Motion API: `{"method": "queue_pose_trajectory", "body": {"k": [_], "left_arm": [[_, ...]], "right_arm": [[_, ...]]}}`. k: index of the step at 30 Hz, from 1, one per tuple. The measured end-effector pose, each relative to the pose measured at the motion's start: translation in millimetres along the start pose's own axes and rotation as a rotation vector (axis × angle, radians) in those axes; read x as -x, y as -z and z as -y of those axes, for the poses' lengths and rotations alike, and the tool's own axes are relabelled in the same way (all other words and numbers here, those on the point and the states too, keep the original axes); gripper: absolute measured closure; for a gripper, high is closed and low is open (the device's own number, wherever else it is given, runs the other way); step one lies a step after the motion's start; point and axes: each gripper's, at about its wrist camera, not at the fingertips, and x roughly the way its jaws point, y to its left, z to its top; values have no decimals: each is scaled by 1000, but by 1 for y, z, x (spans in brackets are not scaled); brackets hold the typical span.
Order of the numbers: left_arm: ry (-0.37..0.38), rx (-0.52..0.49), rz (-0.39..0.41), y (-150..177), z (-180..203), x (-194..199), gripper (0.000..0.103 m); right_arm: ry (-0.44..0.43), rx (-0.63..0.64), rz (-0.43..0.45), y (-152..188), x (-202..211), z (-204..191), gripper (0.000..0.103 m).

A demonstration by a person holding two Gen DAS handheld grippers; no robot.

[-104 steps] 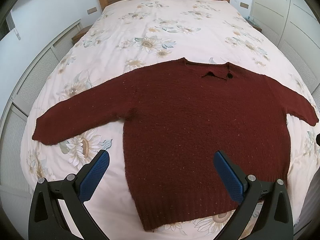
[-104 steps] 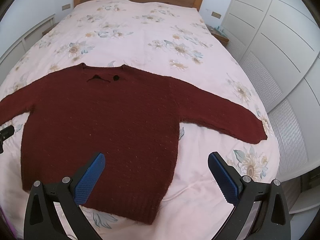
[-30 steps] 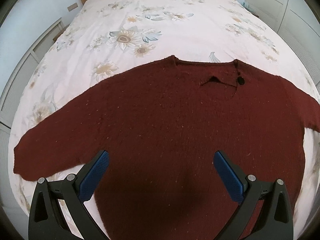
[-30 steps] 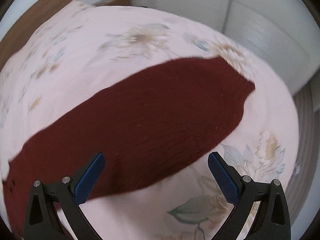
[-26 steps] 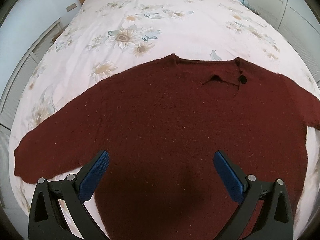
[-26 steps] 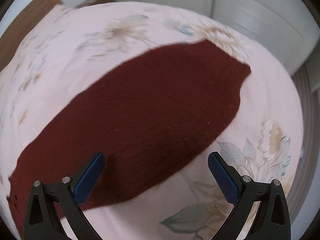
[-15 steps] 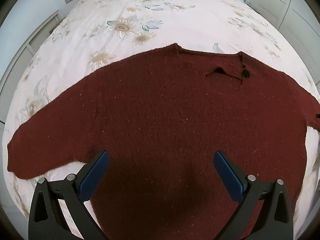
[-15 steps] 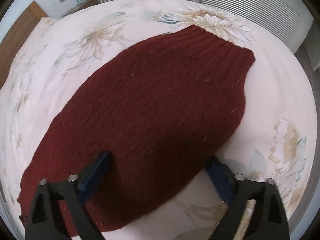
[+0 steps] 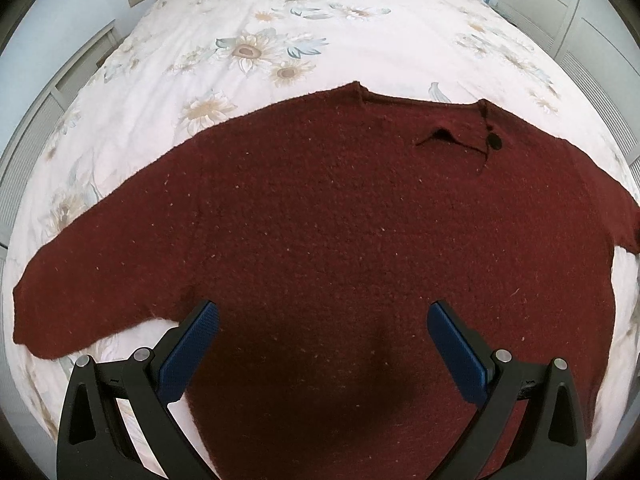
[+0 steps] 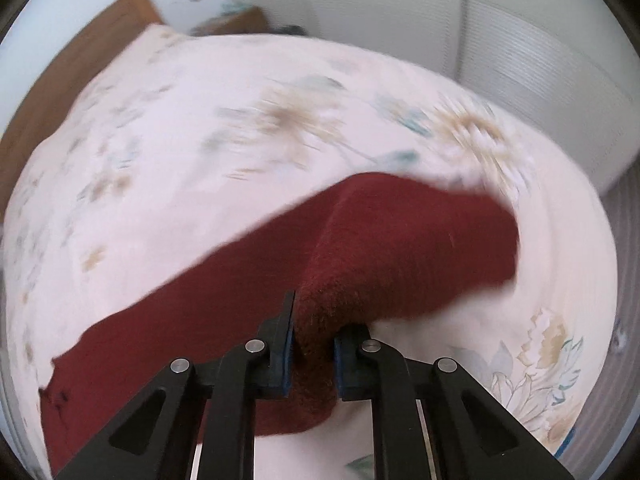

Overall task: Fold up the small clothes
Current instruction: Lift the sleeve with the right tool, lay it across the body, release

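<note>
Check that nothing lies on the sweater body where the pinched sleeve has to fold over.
Nothing visible does. The sweater body lies flat and bare on the bed; the right tool grips the sleeve; the left tool hovers open.

Bed with pale pink floral-print cover (image 9: pixel 320 12) fills frame. Wooden headboard (image 10: pixel 80 60) upper left, white louvered wardrobe doors (image 10: pixel 540 72) right, pale blue wall (image 9: pixel 60 8) left. Soft daylight.
</note>
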Motion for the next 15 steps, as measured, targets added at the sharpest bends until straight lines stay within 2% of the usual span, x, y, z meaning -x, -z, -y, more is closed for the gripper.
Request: {"method": "queue_pose_trajectory", "body": {"k": [7, 15], "left_arm": [[5, 16, 14, 0, -9, 2, 1], [13, 44, 33, 5, -23, 14, 1]], "right_arm": [[-144, 167, 83, 0, 58, -93, 89], [-296, 352, 93, 27, 102, -214, 89]]}}
